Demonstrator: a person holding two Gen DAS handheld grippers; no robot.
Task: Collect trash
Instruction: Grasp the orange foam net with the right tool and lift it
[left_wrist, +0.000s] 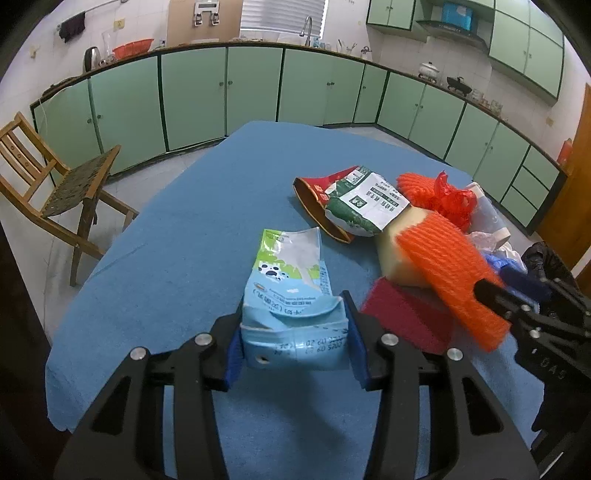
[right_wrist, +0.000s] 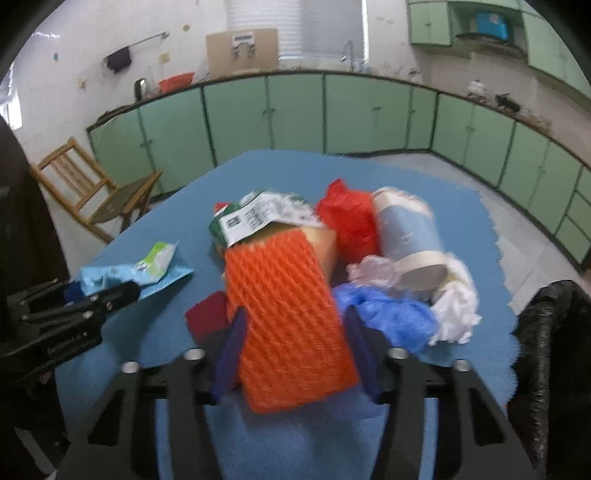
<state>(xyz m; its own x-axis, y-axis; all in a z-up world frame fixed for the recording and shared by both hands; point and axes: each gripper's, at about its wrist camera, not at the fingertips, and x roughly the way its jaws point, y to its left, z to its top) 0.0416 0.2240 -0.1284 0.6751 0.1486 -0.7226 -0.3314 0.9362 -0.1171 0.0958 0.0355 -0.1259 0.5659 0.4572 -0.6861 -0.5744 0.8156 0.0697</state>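
Note:
My left gripper (left_wrist: 295, 341) is shut on the near end of a flattened light-blue milk carton (left_wrist: 288, 280), held just above the blue tablecloth (left_wrist: 177, 229). From the right wrist view the same carton (right_wrist: 147, 267) sticks out of the left gripper (right_wrist: 96, 291) at the left edge. My right gripper (right_wrist: 297, 354) is shut on an orange foam net sleeve (right_wrist: 284, 306); its blue pads press both sides. Seen from the left wrist, this sleeve (left_wrist: 450, 273) hangs from the right gripper (left_wrist: 506, 286) at the right. The sleeve's far end overlaps a beige block (left_wrist: 399, 254).
A trash pile lies on the table's right half: a red-and-green snack bag (left_wrist: 354, 203), a red plastic bag (right_wrist: 347, 218), a blue-grey cylinder (right_wrist: 410, 229), blue (right_wrist: 391, 317) and white (right_wrist: 458, 302) plastic bags, a dark red flat piece (left_wrist: 406, 317). A black bag (right_wrist: 546, 332) hangs right. A wooden chair (left_wrist: 55, 184) stands left.

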